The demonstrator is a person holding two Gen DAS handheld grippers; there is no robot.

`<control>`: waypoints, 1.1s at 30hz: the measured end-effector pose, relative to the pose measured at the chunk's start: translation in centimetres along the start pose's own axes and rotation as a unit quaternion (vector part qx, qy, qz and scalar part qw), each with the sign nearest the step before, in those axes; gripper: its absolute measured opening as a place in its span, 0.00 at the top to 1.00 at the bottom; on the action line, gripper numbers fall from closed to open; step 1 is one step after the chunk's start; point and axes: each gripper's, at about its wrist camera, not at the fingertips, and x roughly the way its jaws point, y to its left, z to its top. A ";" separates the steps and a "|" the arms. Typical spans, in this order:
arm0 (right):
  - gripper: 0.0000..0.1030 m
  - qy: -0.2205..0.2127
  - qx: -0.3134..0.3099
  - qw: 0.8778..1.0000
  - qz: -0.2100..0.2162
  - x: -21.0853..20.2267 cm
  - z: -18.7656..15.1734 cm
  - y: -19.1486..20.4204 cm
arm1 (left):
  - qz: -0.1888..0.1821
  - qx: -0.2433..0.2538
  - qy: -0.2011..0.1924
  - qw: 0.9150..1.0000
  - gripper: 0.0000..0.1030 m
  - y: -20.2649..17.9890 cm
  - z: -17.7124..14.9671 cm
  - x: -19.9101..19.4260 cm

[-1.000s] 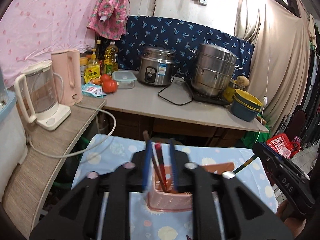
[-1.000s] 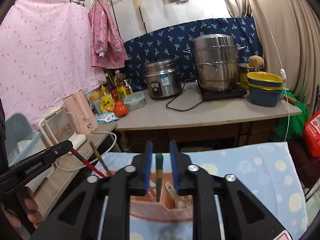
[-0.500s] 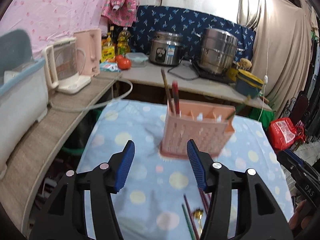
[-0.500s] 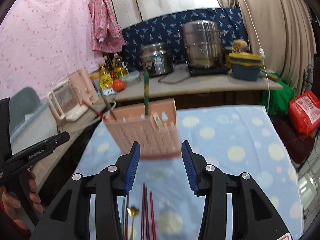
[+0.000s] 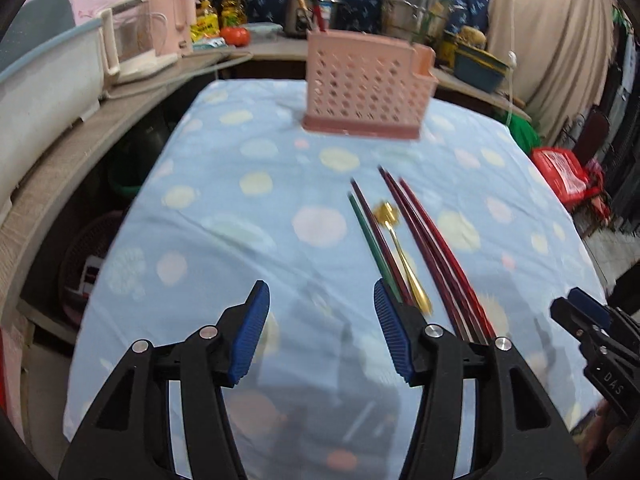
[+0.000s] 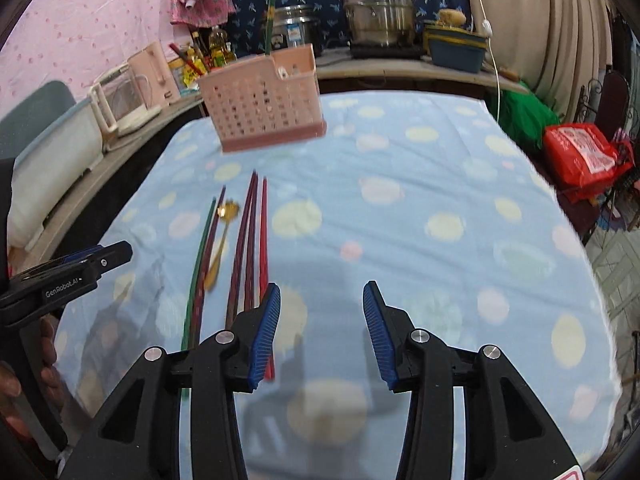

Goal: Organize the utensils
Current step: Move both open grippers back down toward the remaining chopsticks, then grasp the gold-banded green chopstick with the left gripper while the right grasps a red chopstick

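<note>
A pink utensil basket stands upright at the far end of the dotted blue cloth (a few chopsticks already stand inside). Nearer, loose chopsticks and a gold spoon lie side by side. Both the left tool and right tool hover spread and empty.

A pink perforated plastic utensil basket stands upright at the far end of the dotted blue tablecloth, with a green chopstick and red chopsticks sticking up from it. Nearer, a green chopstick, several dark red chopsticks and a gold metal spoon lie side by side, flat on the cloth.
</note>
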 end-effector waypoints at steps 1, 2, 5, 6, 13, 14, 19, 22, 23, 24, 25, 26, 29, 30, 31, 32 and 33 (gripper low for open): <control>0.59 0.006 0.005 1.000 0.002 0.0 -0.8 -0.2 | -0.004 0.003 0.006 1.000 0.50 -0.4 -0.8 -0.1; 0.59 0.009 0.008 1.000 0.003 0.0 -1.5 -0.3 | -0.009 0.005 0.011 1.000 0.50 -0.8 -1.5 0.0; 0.59 0.017 0.019 1.000 0.002 -0.1 -2.8 -0.7 | -0.032 0.019 0.026 0.999 0.50 -2.4 -3.4 -0.1; 0.59 0.017 0.021 1.000 0.003 -0.3 -3.2 -0.7 | -0.037 0.024 0.029 0.999 0.50 -2.9 -3.8 -0.2; 0.59 0.012 0.018 1.000 0.004 -0.8 -3.8 -0.1 | -0.058 0.056 0.052 0.995 0.50 -5.9 -6.1 0.5; 0.59 0.013 0.018 1.000 0.005 -0.8 -3.8 -0.1 | -0.058 0.060 0.055 0.995 0.50 -6.2 -6.3 0.7; 0.59 0.017 0.019 1.000 0.011 -0.7 -4.0 0.1 | -0.052 0.059 0.060 0.995 0.53 -5.8 -6.7 1.0; 0.59 0.020 0.017 1.000 0.016 -0.4 -4.1 0.4 | -0.049 0.055 0.060 0.995 0.53 -5.2 -6.7 0.9; 0.59 0.021 0.016 1.000 0.017 -0.3 -4.1 0.5 | -0.047 0.055 0.060 0.996 0.53 -5.0 -6.7 0.9; 0.59 0.022 0.016 0.999 0.018 -0.3 -4.1 0.5 | -0.045 0.054 0.060 0.996 0.54 -4.8 -6.7 0.9; 0.59 0.023 0.016 0.999 0.019 -0.1 -4.1 0.6 | -0.044 0.052 0.061 0.996 0.54 -4.5 -6.7 0.8; 0.59 0.024 0.016 0.999 0.020 0.0 -4.1 0.7 | -0.044 0.049 0.061 0.996 0.54 -4.3 -6.8 0.8; 0.59 0.027 0.015 0.999 0.023 0.3 -4.1 0.8 | -0.041 0.044 0.061 0.996 0.54 -3.6 -6.9 0.5; 0.59 0.028 0.014 0.999 0.024 0.4 -4.1 0.9 | -0.040 0.042 0.061 0.996 0.54 -3.3 -7.0 0.5; 0.59 0.029 0.013 0.999 0.024 0.6 -4.1 1.0 | -0.038 0.040 0.060 0.997 0.54 -3.1 -7.0 0.4; 0.59 0.030 0.011 0.999 0.025 0.7 -4.1 1.1 | -0.036 0.039 0.060 0.997 0.55 -3.0 -7.0 0.4; 0.59 0.031 0.010 0.999 0.026 0.8 -4.1 1.2 | -0.034 0.037 0.060 0.997 0.57 -2.8 -7.0 0.4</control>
